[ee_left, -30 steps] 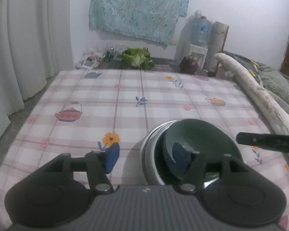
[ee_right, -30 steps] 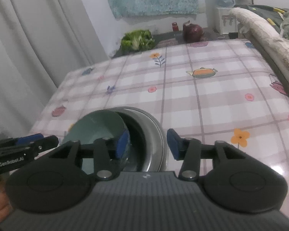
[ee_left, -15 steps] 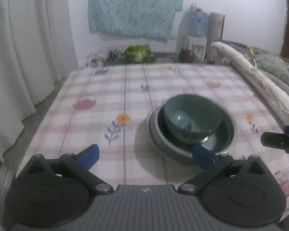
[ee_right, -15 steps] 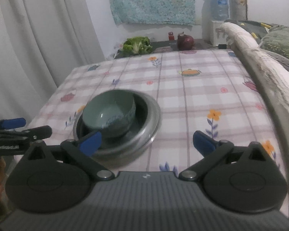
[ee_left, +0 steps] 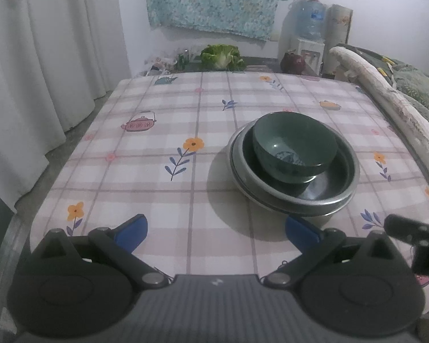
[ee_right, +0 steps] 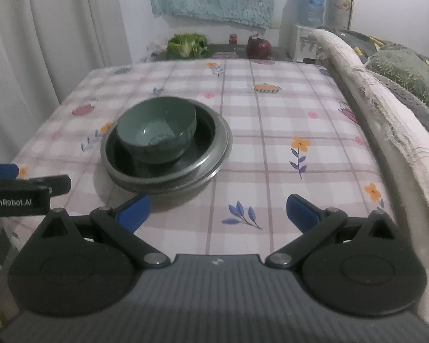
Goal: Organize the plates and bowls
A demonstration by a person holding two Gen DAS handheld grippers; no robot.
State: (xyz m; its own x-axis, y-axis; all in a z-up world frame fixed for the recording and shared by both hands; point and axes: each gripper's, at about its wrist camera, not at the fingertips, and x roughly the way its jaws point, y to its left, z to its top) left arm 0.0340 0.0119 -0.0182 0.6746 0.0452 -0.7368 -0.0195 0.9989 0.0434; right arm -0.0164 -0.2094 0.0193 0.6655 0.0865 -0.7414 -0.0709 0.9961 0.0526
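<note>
A green bowl (ee_left: pixel 294 148) sits upright inside a wide metal plate (ee_left: pixel 340 197) on the checked tablecloth; both also show in the right wrist view, the bowl (ee_right: pixel 157 130) and the plate (ee_right: pixel 217 154). My left gripper (ee_left: pixel 216 233) is open and empty, near the table's front edge, short of the plate. My right gripper (ee_right: pixel 217 210) is open and empty, short of the plate and to its right. The right gripper's side shows at the left wrist view's right edge (ee_left: pixel 414 234).
The table (ee_left: pixel 157 171) carries a pink checked cloth with flower and teapot prints. White curtains (ee_left: pixel 43 71) hang on the left. A padded bed edge (ee_right: pixel 386 120) runs along the right. A cabbage (ee_left: pixel 221 57), a dark pot (ee_right: pixel 258 47) and a water jug (ee_left: pixel 310 20) stand beyond the far edge.
Both grippers let go of the bowl and plate, opened wide and drew back toward the table's front edge. The bowl now rests in the plate.
</note>
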